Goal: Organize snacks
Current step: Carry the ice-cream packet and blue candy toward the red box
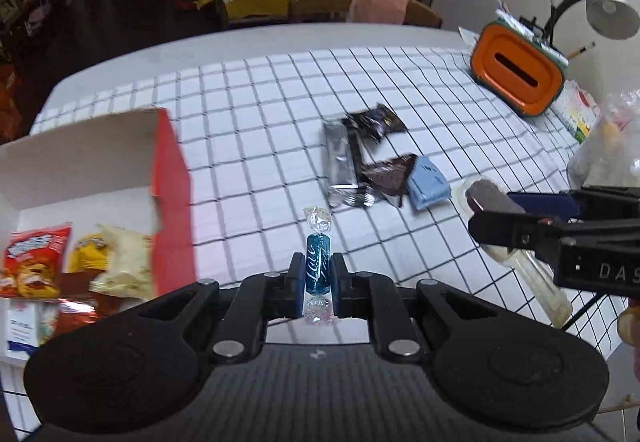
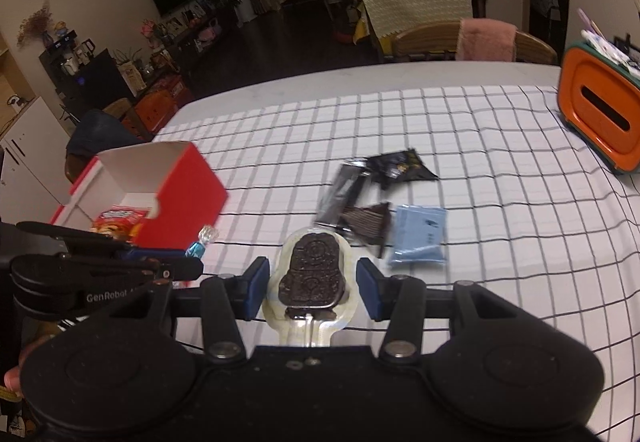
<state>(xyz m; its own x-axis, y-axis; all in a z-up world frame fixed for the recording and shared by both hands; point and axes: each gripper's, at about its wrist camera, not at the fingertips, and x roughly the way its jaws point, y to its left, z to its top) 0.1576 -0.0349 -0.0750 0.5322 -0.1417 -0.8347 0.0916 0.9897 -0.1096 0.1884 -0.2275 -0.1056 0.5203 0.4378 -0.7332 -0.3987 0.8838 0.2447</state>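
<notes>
My left gripper (image 1: 317, 284) is shut on a blue twist-wrapped candy (image 1: 318, 268), held above the checked tablecloth right of the red box (image 1: 174, 178). The candy also shows in the right wrist view (image 2: 197, 247). The box (image 2: 176, 188) is open and holds chip bags (image 1: 34, 260). My right gripper (image 2: 311, 282) is open around a chocolate lollipop in clear wrap (image 2: 313, 274); the blue pads stand a little off its sides. The lollipop also shows in the left wrist view (image 1: 490, 198). A silver bar (image 1: 340, 164), black packet (image 1: 376, 122), brown packet (image 1: 388, 176) and light blue packet (image 1: 428, 182) lie mid-table.
An orange tissue box (image 1: 516, 70) stands at the far right, with a desk lamp (image 1: 608, 2) behind it. A clear plastic bag (image 1: 604, 146) sits at the right edge. A chair with a pink towel (image 1: 378, 4) stands beyond the table's far edge.
</notes>
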